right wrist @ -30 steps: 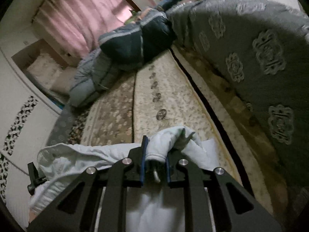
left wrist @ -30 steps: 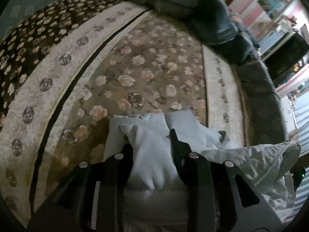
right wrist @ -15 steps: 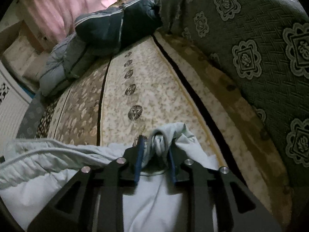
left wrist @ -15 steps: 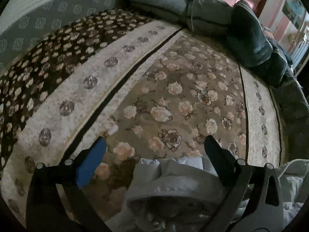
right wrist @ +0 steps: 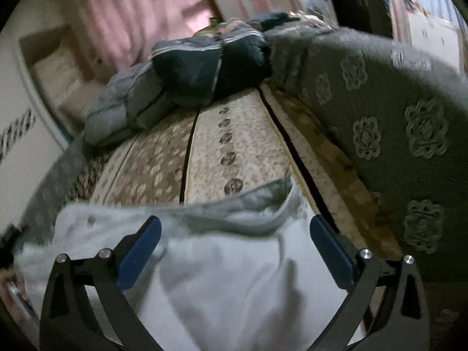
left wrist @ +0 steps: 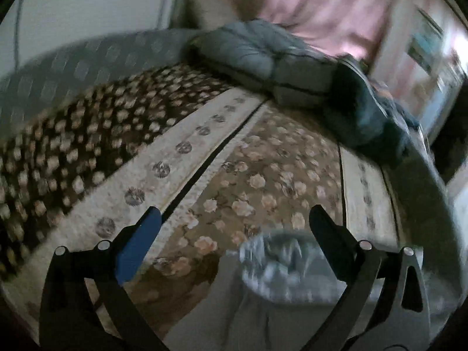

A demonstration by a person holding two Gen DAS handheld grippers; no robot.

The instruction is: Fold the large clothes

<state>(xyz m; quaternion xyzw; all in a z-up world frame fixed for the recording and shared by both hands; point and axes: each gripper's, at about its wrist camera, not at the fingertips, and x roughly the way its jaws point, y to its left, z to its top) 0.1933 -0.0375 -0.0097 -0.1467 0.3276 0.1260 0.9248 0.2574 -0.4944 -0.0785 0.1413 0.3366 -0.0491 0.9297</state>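
Pale grey-white fabric: we list one large garment (right wrist: 228,278), bunched and creased, lying on the floral carpet (left wrist: 263,175) at the near edge of both wrist views. In the right wrist view it fills the lower centre, its rumpled upper edge raised in a fold. In the left wrist view only a blurred, gathered end (left wrist: 280,266) shows low and right of centre.

Left gripper (left wrist: 234,222): we find its jaws spread fully wide, nothing pressed by either pad; the gathered end of the garment sits below and between the fingers, untouched as far as we can tell.

Right gripper (right wrist: 234,231): its jaws are opening and stand wide apart; the garment lies between and beneath them, but neither blue pad (right wrist: 140,251) presses on it.

Surroundings, as we record them: carpet with cream border bands (right wrist: 231,152) and rose pattern; a grey cushion with medallion motifs (right wrist: 395,134) along the carpet's right side; a heap of grey and dark blue padded bedding (right wrist: 187,79) at the carpet's far end; pink curtains (left wrist: 327,11) behind. Both views are motion-blurred.
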